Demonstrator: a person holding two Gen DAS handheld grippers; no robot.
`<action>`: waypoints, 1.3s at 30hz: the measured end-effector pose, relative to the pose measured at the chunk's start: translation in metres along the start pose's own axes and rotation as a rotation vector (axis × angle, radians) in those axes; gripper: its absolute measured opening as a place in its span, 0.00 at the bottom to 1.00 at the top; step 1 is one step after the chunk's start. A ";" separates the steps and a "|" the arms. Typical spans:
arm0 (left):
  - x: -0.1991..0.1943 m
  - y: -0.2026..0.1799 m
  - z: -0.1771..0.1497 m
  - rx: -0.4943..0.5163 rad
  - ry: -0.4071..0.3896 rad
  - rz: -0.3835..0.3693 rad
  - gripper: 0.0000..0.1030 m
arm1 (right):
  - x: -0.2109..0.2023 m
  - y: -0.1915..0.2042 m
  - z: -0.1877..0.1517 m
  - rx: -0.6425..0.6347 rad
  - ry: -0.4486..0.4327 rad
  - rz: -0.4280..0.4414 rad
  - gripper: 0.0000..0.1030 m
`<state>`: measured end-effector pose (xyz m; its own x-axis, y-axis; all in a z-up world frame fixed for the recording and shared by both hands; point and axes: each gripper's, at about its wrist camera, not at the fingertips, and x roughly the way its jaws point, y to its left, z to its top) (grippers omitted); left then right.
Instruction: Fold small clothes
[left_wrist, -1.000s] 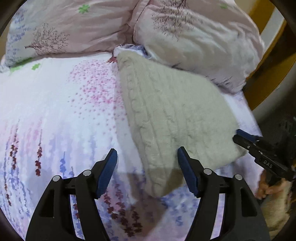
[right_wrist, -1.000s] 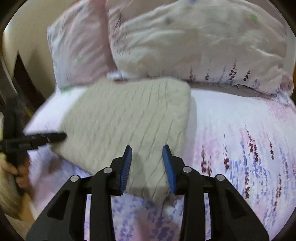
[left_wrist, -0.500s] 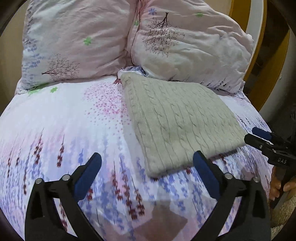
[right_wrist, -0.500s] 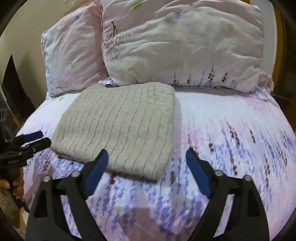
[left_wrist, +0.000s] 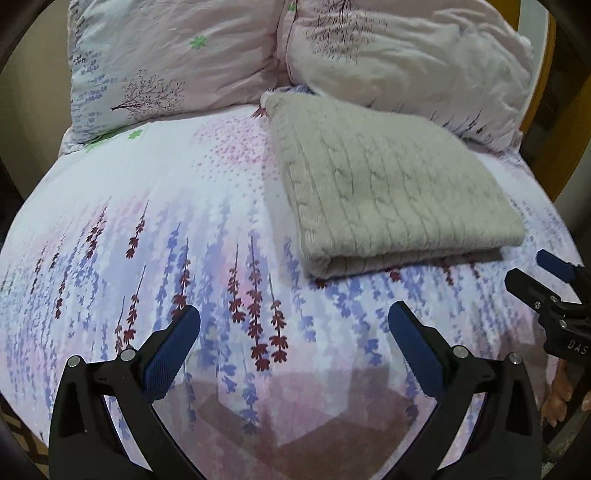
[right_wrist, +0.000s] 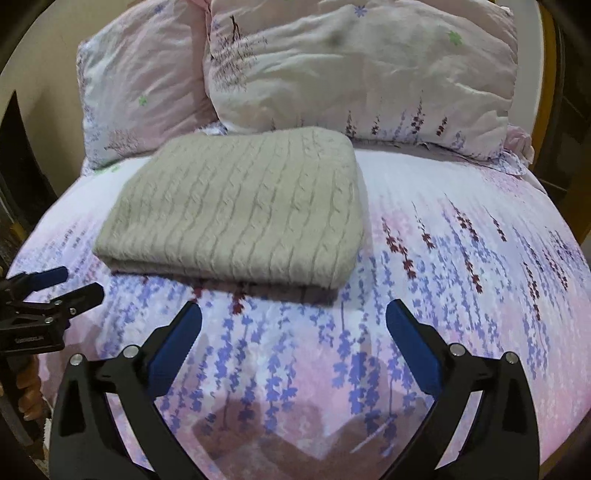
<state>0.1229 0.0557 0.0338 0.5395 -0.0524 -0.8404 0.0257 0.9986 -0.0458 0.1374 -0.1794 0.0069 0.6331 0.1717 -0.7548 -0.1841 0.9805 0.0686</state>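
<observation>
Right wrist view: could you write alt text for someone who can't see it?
A folded grey cable-knit sweater lies on a floral bedsheet before two pillows. The right claw hovers open and empty in front; the left claw shows at the left edge.

A pale grey cable-knit sweater (left_wrist: 388, 192) on a white sheet (left_wrist: 166, 229) printed with purple and maroon lavender sprigs; pink pillows (right_wrist: 354, 66) carry dark tree motifs; black grippers (left_wrist: 293, 345) wear blue pads (left_wrist: 415, 349).

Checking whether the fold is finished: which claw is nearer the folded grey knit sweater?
Cannot tell; roughly equal. The left claw hangs open short of the folded grey knit sweater, toward its left corner; the right claw hangs open short of its right corner.
</observation>
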 end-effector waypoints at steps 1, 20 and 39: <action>0.001 0.000 -0.001 0.000 0.003 0.001 0.99 | 0.002 -0.001 -0.001 0.010 0.013 0.001 0.97; 0.011 -0.002 -0.010 -0.008 0.061 0.002 0.99 | 0.016 0.000 -0.007 0.020 0.094 -0.055 0.97; 0.017 -0.006 -0.008 -0.007 0.089 0.043 0.99 | 0.016 -0.002 -0.008 0.018 0.109 -0.080 0.98</action>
<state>0.1256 0.0488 0.0152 0.4632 -0.0102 -0.8862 -0.0016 0.9999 -0.0123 0.1418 -0.1789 -0.0105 0.5592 0.0829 -0.8249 -0.1221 0.9924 0.0169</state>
